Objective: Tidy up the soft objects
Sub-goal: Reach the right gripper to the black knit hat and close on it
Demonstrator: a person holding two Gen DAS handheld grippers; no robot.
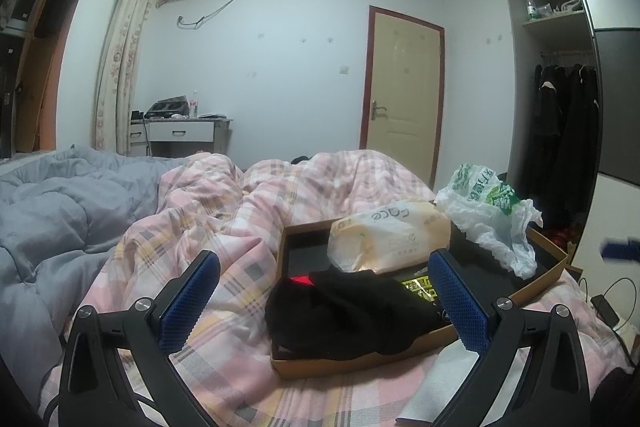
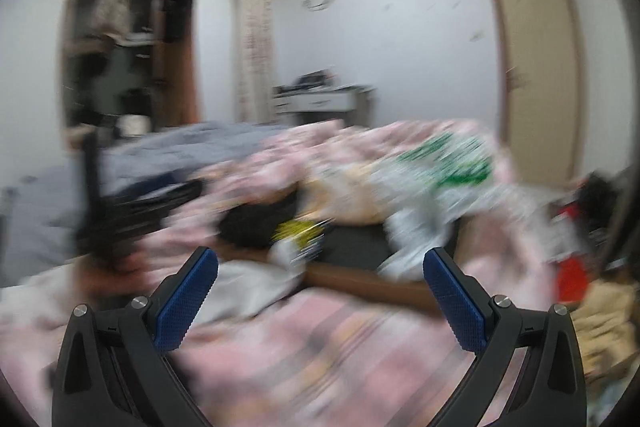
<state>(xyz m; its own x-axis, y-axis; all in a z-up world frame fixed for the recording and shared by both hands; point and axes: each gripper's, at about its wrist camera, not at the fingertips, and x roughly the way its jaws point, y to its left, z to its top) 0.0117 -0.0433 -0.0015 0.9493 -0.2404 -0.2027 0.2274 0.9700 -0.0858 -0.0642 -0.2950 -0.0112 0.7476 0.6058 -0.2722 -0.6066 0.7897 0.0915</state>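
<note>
Only the left wrist view is sharp: the left tongs (image 1: 334,301) hang spread wide and empty over a black cloth (image 1: 348,319) draped across the near edge of a cardboard box (image 1: 360,363), with a tissue pack (image 1: 390,235) and plastic bag (image 1: 490,215) inside. The right tongs (image 2: 320,301), blurred, gape empty above the pink plaid quilt (image 2: 320,347) on the bed.

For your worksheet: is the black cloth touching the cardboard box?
Touching. The left wrist view shows the black cloth lying inside the cardboard box, draped over its near wall with no gap.
</note>
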